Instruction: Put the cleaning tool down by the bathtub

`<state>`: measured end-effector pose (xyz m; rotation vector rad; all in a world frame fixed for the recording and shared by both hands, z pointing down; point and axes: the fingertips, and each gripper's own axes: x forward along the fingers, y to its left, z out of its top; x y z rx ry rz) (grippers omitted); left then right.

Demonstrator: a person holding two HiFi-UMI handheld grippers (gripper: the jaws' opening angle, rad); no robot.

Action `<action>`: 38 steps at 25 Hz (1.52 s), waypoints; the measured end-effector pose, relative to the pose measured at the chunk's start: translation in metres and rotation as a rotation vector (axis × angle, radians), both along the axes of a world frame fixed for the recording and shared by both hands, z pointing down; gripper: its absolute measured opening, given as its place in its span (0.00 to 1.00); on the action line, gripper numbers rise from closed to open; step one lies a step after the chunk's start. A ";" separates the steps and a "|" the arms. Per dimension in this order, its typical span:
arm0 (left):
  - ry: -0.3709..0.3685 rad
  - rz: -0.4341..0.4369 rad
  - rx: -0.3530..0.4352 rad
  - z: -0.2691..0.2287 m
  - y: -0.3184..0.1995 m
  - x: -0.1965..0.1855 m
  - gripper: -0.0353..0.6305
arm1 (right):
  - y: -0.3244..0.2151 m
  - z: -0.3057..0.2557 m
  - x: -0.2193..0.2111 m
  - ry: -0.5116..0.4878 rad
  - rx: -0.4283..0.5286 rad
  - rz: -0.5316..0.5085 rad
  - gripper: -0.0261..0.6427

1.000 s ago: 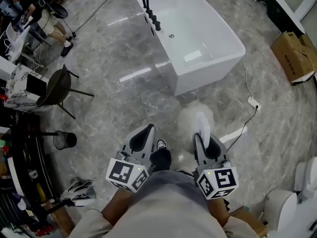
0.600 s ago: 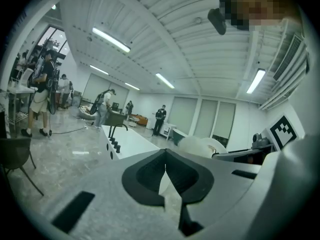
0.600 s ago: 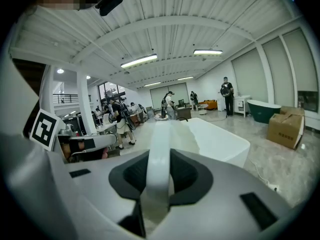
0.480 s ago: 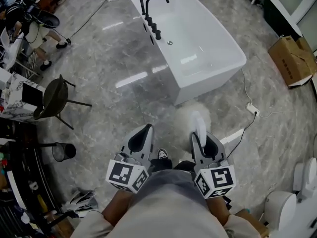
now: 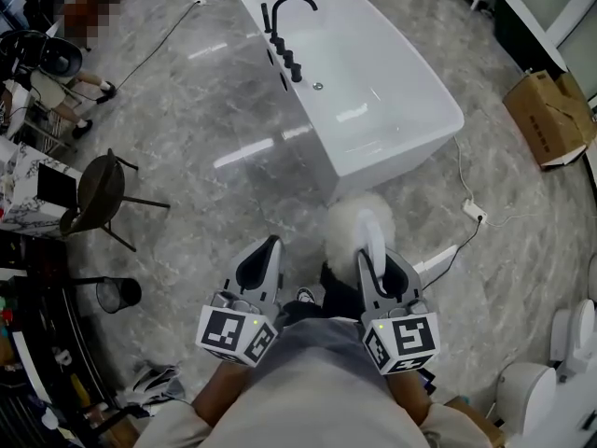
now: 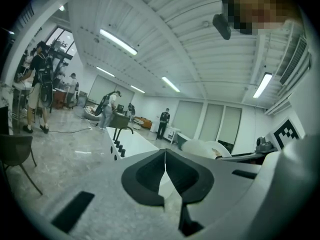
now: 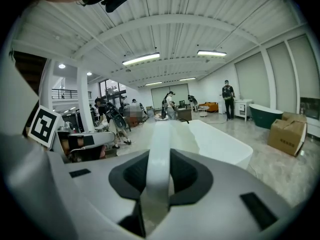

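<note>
Bathtub [image 5: 382, 161] is standing white on the grey marble floor [image 5: 205, 110], just ahead of us. We are holding the cleaning tool [image 5: 354, 222] above the floor, its fluffy head near the tub's near end but apart from it. Right tongs [image 7: 157, 176] are clamping its white handle, jaws part-way apart around it. Left tongs [image 6: 164, 171] are sitting closed and empty. We are judging it best to lower the tool gently beside the tub wall and to release only once it is resting.
</note>
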<state>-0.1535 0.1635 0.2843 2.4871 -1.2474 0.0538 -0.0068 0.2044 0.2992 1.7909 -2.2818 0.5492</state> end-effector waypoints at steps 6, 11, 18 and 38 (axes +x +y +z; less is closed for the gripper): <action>-0.014 0.010 -0.001 0.004 -0.035 0.011 0.07 | -0.044 0.001 0.007 -0.012 0.015 -0.010 0.16; -0.027 -0.028 0.012 0.001 -0.082 0.025 0.07 | -0.095 0.002 0.024 -0.021 0.027 -0.029 0.16; -0.041 -0.021 0.000 0.000 -0.159 0.055 0.07 | -0.182 0.007 0.051 -0.019 0.017 -0.054 0.16; -0.083 0.005 -0.044 0.026 -0.282 0.142 0.07 | -0.320 0.040 0.113 -0.081 -0.039 -0.170 0.16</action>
